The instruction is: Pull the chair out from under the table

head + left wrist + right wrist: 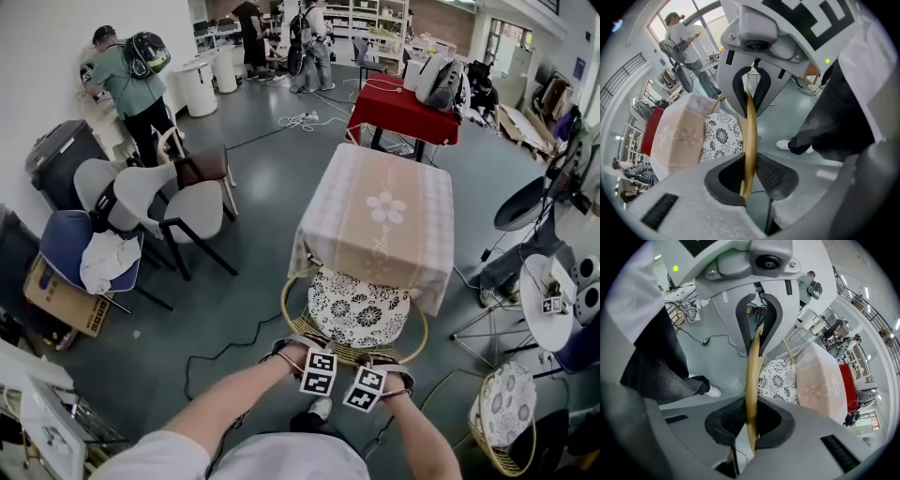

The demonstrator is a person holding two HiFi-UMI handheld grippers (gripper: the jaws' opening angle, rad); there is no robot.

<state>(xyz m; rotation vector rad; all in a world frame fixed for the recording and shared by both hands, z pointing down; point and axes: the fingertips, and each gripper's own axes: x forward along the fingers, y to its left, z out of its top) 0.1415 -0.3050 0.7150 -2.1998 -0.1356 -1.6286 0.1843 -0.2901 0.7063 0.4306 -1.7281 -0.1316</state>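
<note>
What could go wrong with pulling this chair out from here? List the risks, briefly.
1. The left hand-held gripper and the right hand-held gripper clamp the thin gold rim of the chair close together. The smooth rod may slip, or the chair may swivel.
2. The tablecloth hangs over the patterned cushion and might drag along.
3. A black cable lies on the floor beside the chair, where a leg or foot may snag it.
</note>
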